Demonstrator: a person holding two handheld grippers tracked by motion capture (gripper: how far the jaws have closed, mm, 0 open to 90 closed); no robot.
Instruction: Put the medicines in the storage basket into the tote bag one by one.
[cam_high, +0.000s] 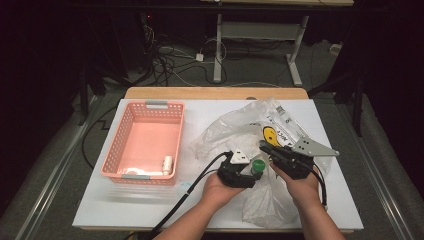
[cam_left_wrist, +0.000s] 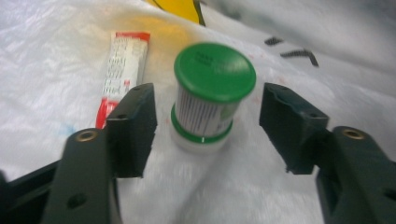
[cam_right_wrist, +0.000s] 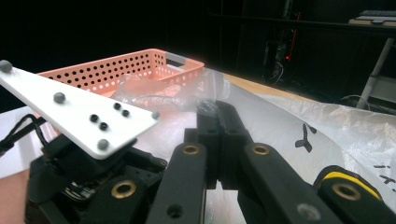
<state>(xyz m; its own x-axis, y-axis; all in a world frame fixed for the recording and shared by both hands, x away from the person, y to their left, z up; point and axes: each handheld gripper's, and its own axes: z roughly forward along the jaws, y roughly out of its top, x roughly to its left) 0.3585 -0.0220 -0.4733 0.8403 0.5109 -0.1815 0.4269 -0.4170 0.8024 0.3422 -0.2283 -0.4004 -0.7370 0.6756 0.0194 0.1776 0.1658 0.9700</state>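
Green-capped jar (cam_left_wrist: 212, 95) upright, clear gaps to spread left hand-held gripper (cam_left_wrist: 208, 128), right hand-held gripper (cam_right_wrist: 219, 119) pinching plastic bag (cam_right_wrist: 280, 126).

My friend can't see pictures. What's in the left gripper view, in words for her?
A small jar with a green lid stands upright on crinkly clear plastic, right between the left gripper's two black jaws, which are open and not touching it. Behind the left jaw lies a red and white packet.
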